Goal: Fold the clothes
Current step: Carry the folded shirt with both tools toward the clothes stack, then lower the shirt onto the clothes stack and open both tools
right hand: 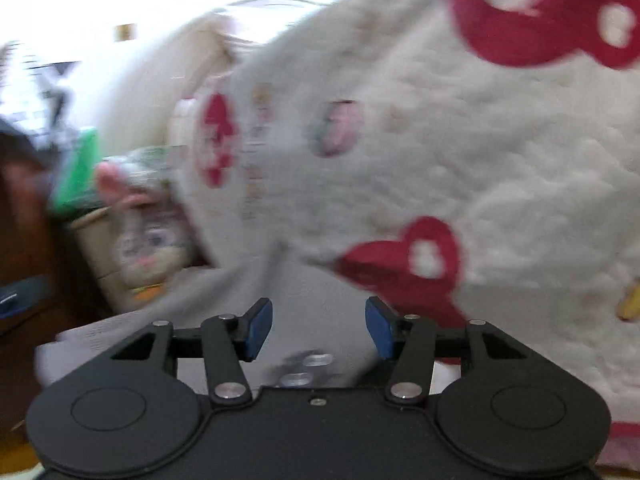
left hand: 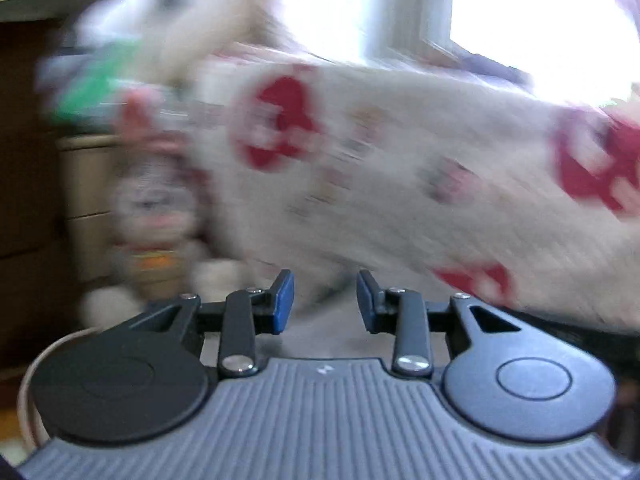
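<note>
A white fleecy garment with red cartoon prints [left hand: 420, 184] fills the right and middle of the left wrist view, blurred by motion. It also fills the right of the right wrist view [right hand: 460, 152]. My left gripper [left hand: 325, 301] is open and empty, just below and in front of the garment's lower edge. My right gripper [right hand: 319, 329] is open and empty, with the garment's edge and a red print just above its right finger. A grey cloth [right hand: 224, 292] lies under the garment ahead of the right gripper.
A grey plush toy [left hand: 154, 216] sits at the left in front of a beige drawer unit [left hand: 86, 192]; it also shows in the right wrist view [right hand: 150, 240]. A green object [left hand: 92, 84] is above it. Bright windows lie behind. Dark wooden furniture [left hand: 24, 200] stands at far left.
</note>
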The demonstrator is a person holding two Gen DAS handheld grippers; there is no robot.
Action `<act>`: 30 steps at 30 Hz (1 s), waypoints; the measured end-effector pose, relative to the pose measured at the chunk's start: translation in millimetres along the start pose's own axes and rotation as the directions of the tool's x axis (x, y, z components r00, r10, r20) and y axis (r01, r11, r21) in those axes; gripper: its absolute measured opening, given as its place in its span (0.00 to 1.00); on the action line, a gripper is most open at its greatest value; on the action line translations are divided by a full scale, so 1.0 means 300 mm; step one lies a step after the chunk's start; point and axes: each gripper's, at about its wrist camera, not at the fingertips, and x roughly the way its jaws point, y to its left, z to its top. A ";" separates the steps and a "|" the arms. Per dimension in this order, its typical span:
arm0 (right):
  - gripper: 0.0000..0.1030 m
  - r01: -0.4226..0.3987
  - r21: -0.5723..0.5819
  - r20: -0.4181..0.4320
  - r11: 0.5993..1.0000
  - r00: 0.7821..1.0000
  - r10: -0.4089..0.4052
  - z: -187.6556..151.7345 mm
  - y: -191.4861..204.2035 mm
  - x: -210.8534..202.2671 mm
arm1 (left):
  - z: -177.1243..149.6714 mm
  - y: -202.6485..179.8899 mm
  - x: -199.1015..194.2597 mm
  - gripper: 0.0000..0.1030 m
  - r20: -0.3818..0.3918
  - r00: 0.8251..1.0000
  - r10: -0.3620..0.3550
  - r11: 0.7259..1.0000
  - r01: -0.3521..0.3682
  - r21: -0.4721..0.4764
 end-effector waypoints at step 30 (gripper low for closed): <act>0.65 0.036 -0.053 0.014 0.998 0.999 -0.036 -0.099 -0.012 0.011 | -0.162 0.144 0.163 0.50 -0.157 0.939 0.306 0.950 -0.291 0.110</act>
